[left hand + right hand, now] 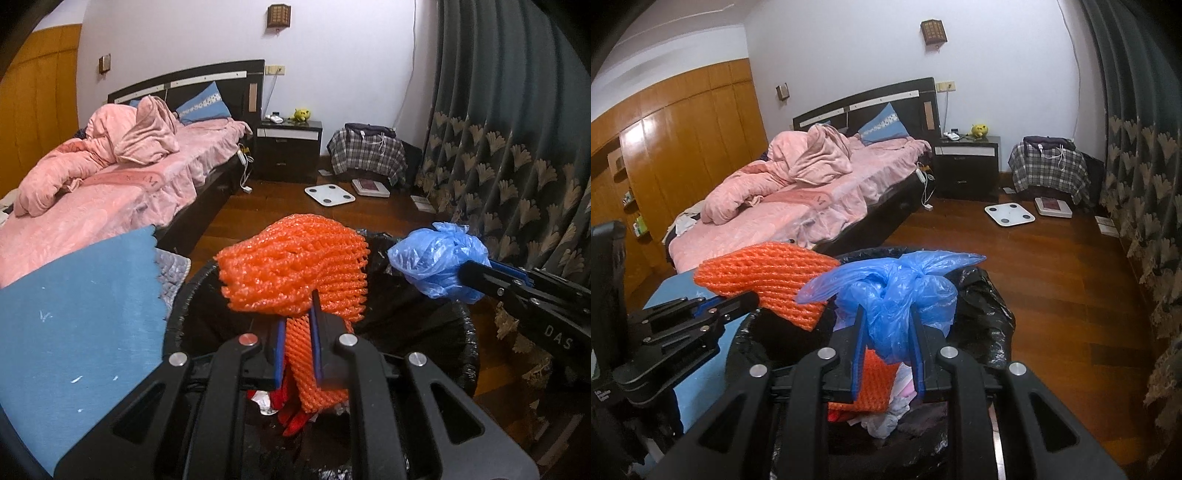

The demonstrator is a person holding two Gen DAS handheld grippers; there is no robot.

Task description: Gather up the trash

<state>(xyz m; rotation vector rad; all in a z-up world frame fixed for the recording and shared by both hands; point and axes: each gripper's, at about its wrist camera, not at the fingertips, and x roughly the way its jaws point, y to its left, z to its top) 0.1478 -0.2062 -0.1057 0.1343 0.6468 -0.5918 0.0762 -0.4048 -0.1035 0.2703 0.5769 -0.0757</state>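
Trash bin (467,354) with a black liner sits on the wood floor (1052,280), and both grippers are parked right over its mouth. Left gripper (298,332) has its 2 blue-padded fingers pinched onto an orange foam net (291,269), the kind fruit comes wrapped in; the bulk of it puffs out past the fingertips and a strip hangs down between them toward the bin. Right gripper (888,341) is clamped on a knotted blue plastic bag (897,295), knot pointing up and away from the camera. From the left wrist view the blue bag floats just beside the orange net, over the bin's far right rim. Inside the bin you can already see red scraps, some crumpled white stuff and another bit of orange mesh. Blue cloth (77,325) is right next to the bin on the left. Further back: bed (820,206) with pink bedding, dark nightstand (967,170), white bathroom scale (1009,215) on the floor, patterned curtain (1145,166) along the right.
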